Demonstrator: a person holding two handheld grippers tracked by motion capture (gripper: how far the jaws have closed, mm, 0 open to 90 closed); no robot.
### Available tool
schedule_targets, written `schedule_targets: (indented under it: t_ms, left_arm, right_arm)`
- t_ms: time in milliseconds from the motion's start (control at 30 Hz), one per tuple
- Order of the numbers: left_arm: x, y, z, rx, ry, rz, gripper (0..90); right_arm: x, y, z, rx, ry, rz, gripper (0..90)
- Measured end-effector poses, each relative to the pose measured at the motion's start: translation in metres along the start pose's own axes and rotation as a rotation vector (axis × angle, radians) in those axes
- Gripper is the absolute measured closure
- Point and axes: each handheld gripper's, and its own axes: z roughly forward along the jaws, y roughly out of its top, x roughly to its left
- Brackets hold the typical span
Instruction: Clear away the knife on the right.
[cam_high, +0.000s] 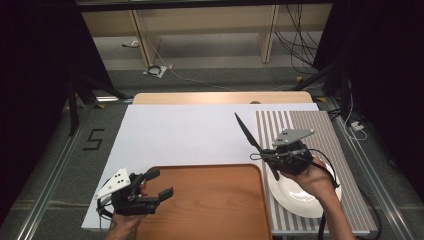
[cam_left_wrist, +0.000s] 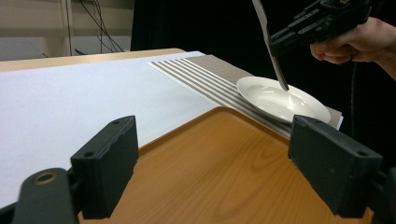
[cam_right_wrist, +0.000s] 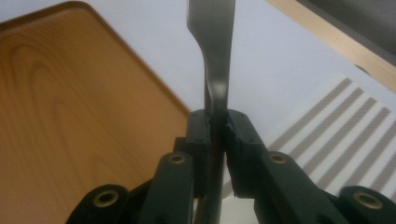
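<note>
The right gripper (cam_high: 276, 159) is clamped on a dark knife (cam_high: 248, 134), held above the white plate (cam_high: 295, 196) on the striped mat (cam_high: 327, 131); the blade slants up over the white sheet (cam_high: 175, 132) and its lower end hangs over the plate. The left gripper (cam_high: 159, 184) hovers over the wooden tray (cam_high: 210, 210), jaws spread wide and holding nothing

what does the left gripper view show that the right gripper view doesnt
Left gripper view alone: the white plate, the person's hand around the right gripper, and the left gripper with its jaws wide apart. Right gripper view alone: its jaws pinched tight on the utensil, seen close up. Both: the wooden tray, the striped mat, the white sheet.
</note>
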Motion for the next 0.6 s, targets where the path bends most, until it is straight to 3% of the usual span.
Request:
schedule_targets:
  t_ms: [600]
  left_arm:
    - [-0.001,0.0,0.0,-0.003,-0.002,0.002,16.0]
  right_arm:
    - [0.051,-0.011,0.013,0.025,0.145,0.007,80.8]
